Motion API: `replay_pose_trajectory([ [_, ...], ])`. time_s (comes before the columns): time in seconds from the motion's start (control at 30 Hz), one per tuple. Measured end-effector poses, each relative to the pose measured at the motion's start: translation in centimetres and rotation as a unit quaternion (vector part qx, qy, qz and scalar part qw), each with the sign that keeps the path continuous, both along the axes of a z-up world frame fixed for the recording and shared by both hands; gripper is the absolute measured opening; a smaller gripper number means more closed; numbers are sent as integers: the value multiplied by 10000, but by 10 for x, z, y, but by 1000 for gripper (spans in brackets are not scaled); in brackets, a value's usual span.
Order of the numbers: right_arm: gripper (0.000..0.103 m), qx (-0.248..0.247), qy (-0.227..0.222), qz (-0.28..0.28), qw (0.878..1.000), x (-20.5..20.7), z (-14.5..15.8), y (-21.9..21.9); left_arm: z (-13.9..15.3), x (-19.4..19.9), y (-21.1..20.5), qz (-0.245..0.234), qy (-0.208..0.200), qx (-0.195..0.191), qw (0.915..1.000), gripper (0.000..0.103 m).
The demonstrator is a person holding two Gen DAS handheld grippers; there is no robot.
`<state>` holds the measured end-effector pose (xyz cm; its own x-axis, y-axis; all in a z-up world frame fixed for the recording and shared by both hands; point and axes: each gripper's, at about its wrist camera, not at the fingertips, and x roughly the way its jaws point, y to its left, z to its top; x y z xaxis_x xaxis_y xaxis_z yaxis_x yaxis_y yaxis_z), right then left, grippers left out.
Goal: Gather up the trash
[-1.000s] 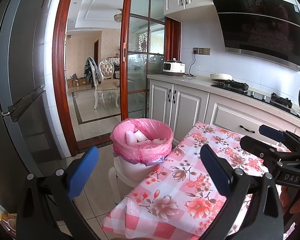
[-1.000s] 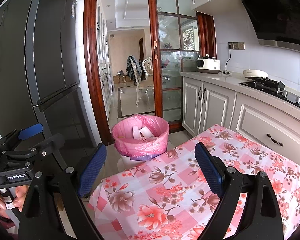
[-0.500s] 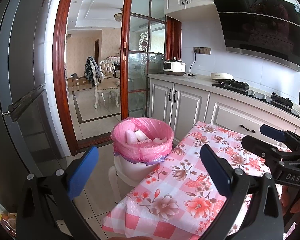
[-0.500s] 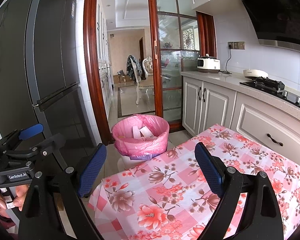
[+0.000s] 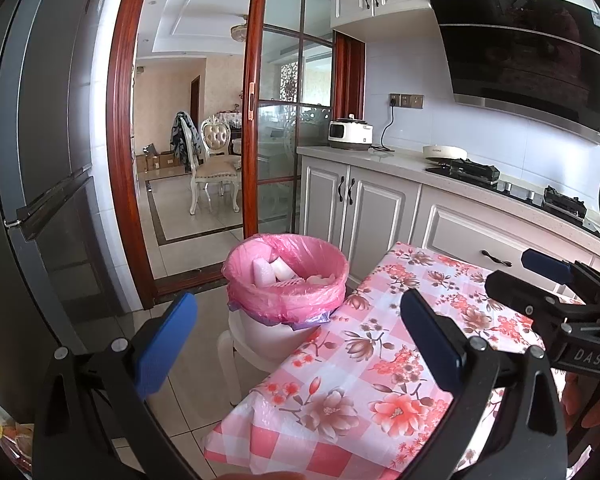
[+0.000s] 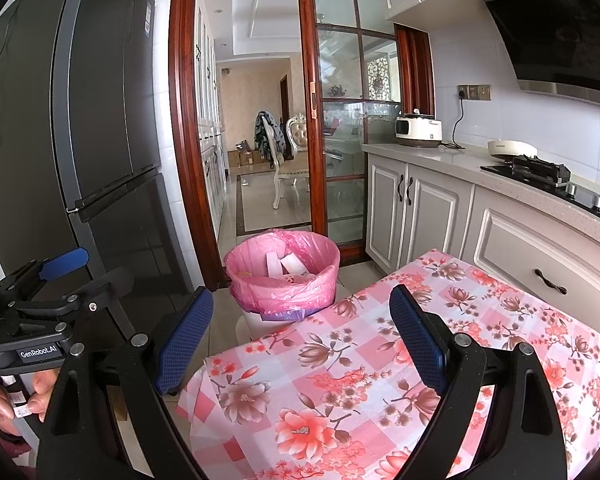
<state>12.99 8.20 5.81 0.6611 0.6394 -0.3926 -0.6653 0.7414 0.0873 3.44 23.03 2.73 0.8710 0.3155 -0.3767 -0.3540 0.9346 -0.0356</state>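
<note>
both sets of blue-padded fingers, left gripper [image 5: 296, 344] and right gripper [image 6: 300, 334], spread wide, grasping nothing. white scraps [image 6: 286, 266] lay inside pink-bagged round bin [image 5: 286, 280] just beyond far-left corner of floral pink-clothed desk [image 6: 380, 360]. desk looked bare; best scanned for leftover trash first.

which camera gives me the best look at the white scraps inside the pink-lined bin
The right wrist view: it looks further down into the bin, showing the white scraps and other litter beneath. The left wrist view shows the same white scraps, but the near rim hides more of the bin's inside.
</note>
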Motion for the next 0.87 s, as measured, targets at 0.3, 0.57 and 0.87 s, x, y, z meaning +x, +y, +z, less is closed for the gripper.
replay_pose_trajectory([
  [0.3, 85, 10, 14, 0, 10000, 0, 0, 0, 1, 0, -1, -1, 2, 8, 10000, 98],
  [0.57, 85, 3, 9, 3, 10000, 0, 0, 0, -4, -1, -2, 56, 10, 40, 10000, 98],
  [0.87, 85, 30, 26, -10, 10000, 0, -2, -1, -2, 0, -7, 24, -20, 99, 9999, 98],
])
